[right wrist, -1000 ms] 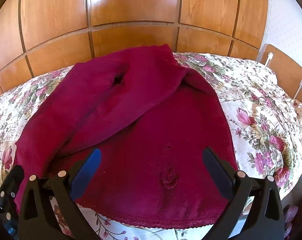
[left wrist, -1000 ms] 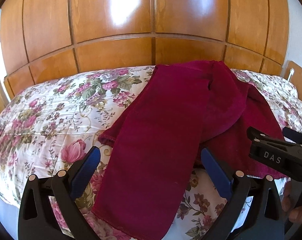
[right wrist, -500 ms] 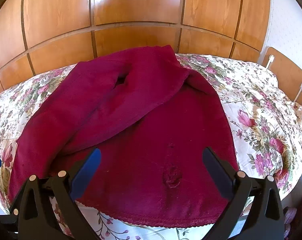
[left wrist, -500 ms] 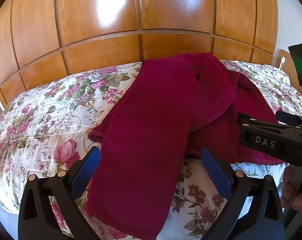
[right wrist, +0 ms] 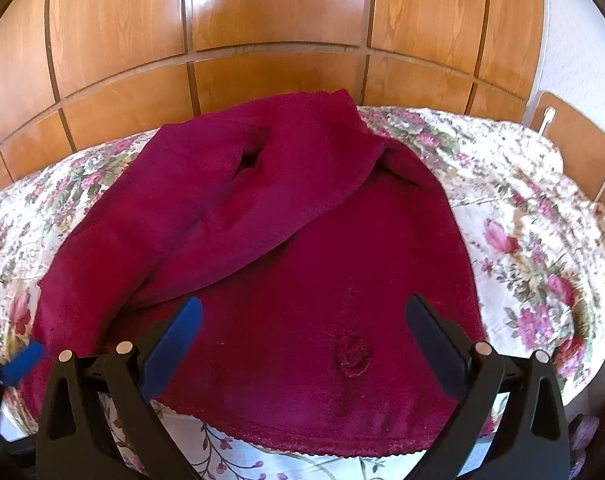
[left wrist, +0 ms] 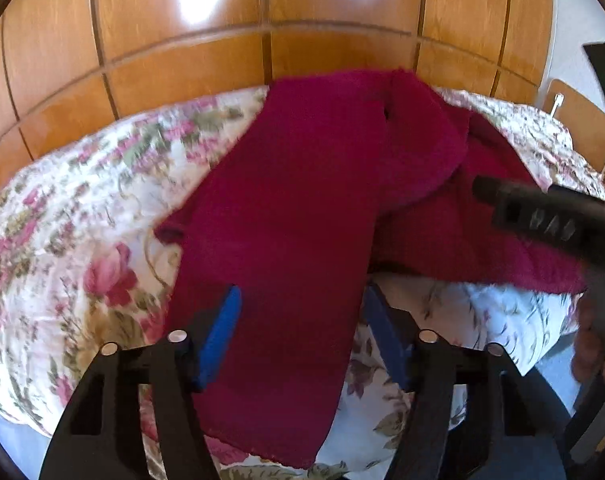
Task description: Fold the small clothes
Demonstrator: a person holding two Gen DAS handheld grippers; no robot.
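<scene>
Left wrist: garment (left wrist: 286, 216) btwn fingers (left wrist: 218, 332).

Cloth, varnished wood and matt plastic

A soft, fuzzy crimson knit garment (right wrist: 286, 264), edged with a scalloped trim at the lower frame, is laid on a smooth printed floral bedspread (right wrist: 534, 248). Glossy varnished wooden panels (right wrist: 278, 12) with glare patches are seen across the upper frame. Matt black plastic and smooth blue pads (right wrist: 174, 336) with shiny metal pins are shown on the right gripper (right wrist: 302, 336).
</scene>
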